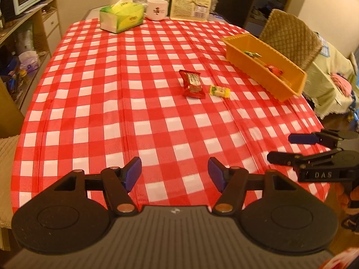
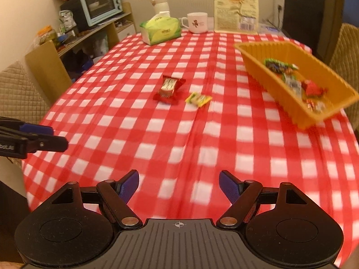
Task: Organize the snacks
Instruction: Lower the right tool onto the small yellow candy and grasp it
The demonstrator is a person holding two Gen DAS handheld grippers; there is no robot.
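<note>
Both claws, left (image 1: 175,174) and right (image 2: 179,185), are hovering open and empty over the surface's near edge. A red packet (image 1: 192,84) and yellow candy (image 1: 219,90) are lying mid-surface, beside the orange bin (image 1: 246,51) at the right edge. Both look light and crinkly; pinching across the body should hold.

A red snack packet (image 1: 192,84) lies flat on the table's red-and-white checked cloth, with a small yellow-green wrapped sweet (image 1: 219,91) just beside it, apart. Near them stands an orange ribbed plastic bin (image 2: 264,71) holding several wrapped snacks (image 2: 294,79) in green, white and red.
</note>
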